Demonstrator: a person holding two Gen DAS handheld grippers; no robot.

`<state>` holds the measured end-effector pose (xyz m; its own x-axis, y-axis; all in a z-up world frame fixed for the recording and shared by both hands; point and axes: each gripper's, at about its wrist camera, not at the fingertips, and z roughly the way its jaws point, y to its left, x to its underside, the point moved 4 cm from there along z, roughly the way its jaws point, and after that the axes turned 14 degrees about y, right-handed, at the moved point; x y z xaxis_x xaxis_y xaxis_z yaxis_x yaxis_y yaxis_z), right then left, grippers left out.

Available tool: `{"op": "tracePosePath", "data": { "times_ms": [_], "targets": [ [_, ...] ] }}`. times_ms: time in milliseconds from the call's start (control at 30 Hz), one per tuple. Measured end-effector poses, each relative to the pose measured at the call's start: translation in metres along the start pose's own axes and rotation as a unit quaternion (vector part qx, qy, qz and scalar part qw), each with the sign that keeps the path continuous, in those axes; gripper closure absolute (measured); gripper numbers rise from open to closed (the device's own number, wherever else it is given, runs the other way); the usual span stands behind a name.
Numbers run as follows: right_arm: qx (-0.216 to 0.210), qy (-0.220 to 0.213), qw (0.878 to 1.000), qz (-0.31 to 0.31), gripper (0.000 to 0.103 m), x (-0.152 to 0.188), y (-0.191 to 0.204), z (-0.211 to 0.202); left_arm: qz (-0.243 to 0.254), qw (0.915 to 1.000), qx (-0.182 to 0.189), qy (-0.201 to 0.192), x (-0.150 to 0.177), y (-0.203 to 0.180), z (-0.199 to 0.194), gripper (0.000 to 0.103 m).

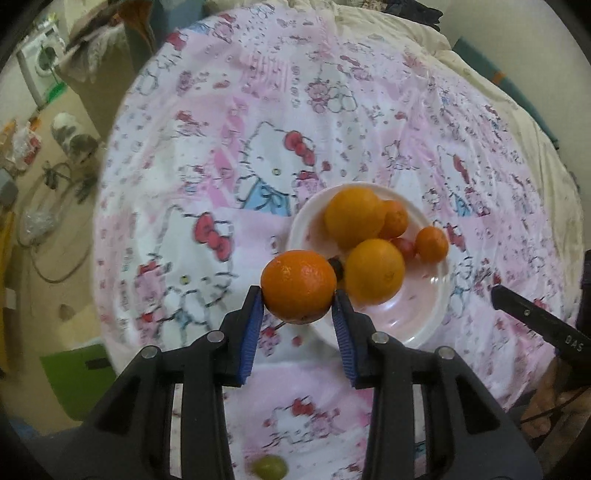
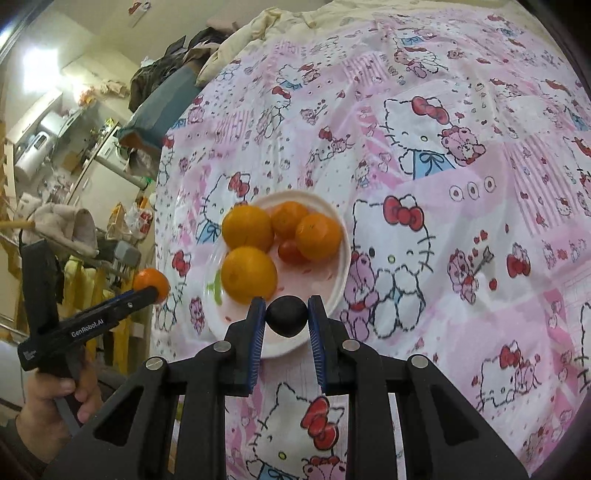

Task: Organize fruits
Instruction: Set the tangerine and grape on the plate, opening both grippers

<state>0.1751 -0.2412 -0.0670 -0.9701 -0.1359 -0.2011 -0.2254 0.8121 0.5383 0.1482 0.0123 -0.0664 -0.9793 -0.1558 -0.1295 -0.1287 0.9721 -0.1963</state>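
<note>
Gripping an orange [image 1: 298,286] dead center, the left tool [image 1: 298,295] has it lifted over the bedsheet [image 1: 184,166], just left of the white plate [image 1: 439,295]. Right tool [image 2: 287,314] pinches a dark plum [image 2: 287,316] at the plate's lower edge.

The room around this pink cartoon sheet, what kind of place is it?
Probably a lived-in bedroom in a small home: the pink cartoon-cat bedsheet covers a bed, a rumpled cream quilt lies at its far end, and a white washing machine stands beyond.
</note>
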Motion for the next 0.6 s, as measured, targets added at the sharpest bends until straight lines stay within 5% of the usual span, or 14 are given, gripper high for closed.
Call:
{"op": "tracePosePath", "data": {
  "times_ms": [600],
  "targets": [
    [-0.002, 0.071, 0.997, 0.021, 0.077, -0.030, -0.008, 0.066, -0.013, 0.9985, 0.038, 0.037, -0.037, -0.010, 0.052, 0.069]
  ]
}}
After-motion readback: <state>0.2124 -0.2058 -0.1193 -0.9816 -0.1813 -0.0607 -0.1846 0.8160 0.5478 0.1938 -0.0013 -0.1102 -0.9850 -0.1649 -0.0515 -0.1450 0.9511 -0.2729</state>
